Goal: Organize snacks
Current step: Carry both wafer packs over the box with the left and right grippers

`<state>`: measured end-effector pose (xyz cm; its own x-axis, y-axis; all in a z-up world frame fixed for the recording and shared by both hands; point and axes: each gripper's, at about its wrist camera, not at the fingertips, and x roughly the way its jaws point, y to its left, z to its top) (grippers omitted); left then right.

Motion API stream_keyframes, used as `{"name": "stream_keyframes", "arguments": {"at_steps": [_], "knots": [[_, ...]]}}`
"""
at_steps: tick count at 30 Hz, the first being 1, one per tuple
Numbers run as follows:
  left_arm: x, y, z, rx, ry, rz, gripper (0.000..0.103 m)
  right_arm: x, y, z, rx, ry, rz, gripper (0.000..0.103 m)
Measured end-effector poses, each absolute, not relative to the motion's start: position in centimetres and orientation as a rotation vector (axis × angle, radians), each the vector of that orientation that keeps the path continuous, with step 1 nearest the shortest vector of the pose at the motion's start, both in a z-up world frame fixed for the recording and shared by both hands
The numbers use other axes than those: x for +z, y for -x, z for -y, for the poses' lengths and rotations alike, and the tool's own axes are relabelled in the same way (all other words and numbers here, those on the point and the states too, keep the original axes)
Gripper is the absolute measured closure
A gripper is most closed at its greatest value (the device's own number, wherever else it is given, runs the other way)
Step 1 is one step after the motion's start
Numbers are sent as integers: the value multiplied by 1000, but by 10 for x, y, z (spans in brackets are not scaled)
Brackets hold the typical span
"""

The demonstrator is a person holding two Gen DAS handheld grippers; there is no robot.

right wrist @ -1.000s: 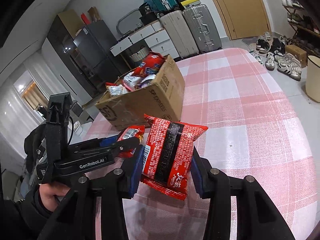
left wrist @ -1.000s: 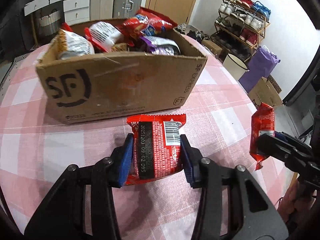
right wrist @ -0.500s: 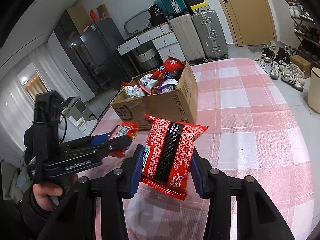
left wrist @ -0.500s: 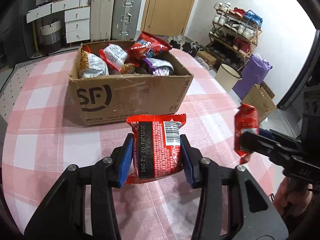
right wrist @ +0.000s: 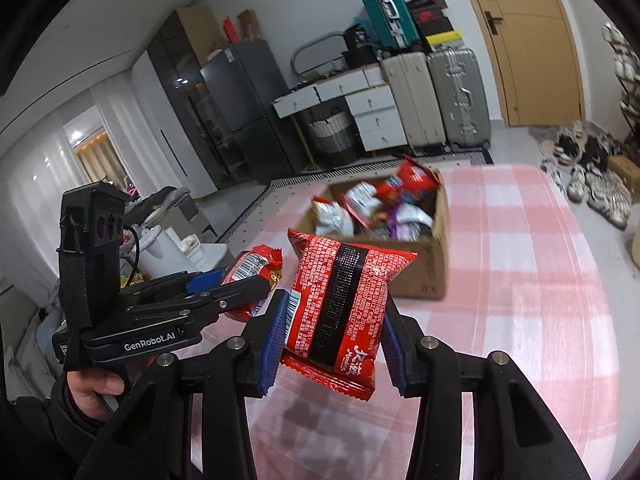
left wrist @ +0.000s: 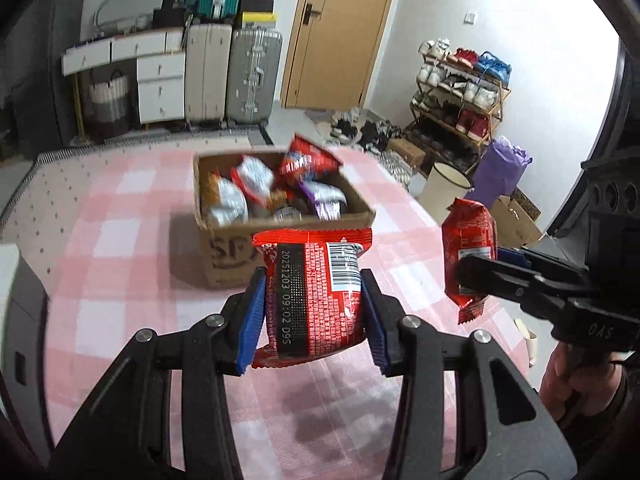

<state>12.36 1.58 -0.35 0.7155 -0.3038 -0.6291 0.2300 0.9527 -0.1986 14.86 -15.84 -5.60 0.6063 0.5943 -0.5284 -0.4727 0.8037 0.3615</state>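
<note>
Nearest, left wrist view: the left gripper (left wrist: 313,308) is clamped on a red snack packet (left wrist: 316,300), blue pads pressing both side edges, barcode and date strip facing the camera. The packet hangs clear of the pink checked worktop (left wrist: 120,280).

Right wrist view: the right gripper (right wrist: 330,336) is closed on a second red packet (right wrist: 340,300) with a black centre band, held tilted, also off the worktop. The left gripper shows at the left of this view with a person's hand (right wrist: 90,386) on its handle.

Change over the last second: both packets sit in the grippers exactly as before, and the grip widths look the same. What differs is viewpoint. The cardboard box (left wrist: 224,256) filled much of the left view a second ago; now it looks smaller and lies lower in the frame, and more of the room behind shows. Both grippers appear to have risen and drawn back from the box. Background is motion-blurred.

Farther: the box stands mid-worktop, already heaped with assorted snack bags (left wrist: 256,176). Beyond it are suitcases (left wrist: 252,76), a door and a shoe rack (left wrist: 460,92).

Judgement: both packets are lifted and in transit. Whether they are bound for the box or elsewhere, I cannot tell.
</note>
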Motion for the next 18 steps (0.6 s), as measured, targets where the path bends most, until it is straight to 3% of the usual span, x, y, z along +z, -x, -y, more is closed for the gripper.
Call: {"name": "stream_keyframes", "arguments": {"at_steps": [18], "knots": [[117, -145, -62, -297, 82, -561, 61, 48, -208, 115, 678, -83, -521, 59]]}}
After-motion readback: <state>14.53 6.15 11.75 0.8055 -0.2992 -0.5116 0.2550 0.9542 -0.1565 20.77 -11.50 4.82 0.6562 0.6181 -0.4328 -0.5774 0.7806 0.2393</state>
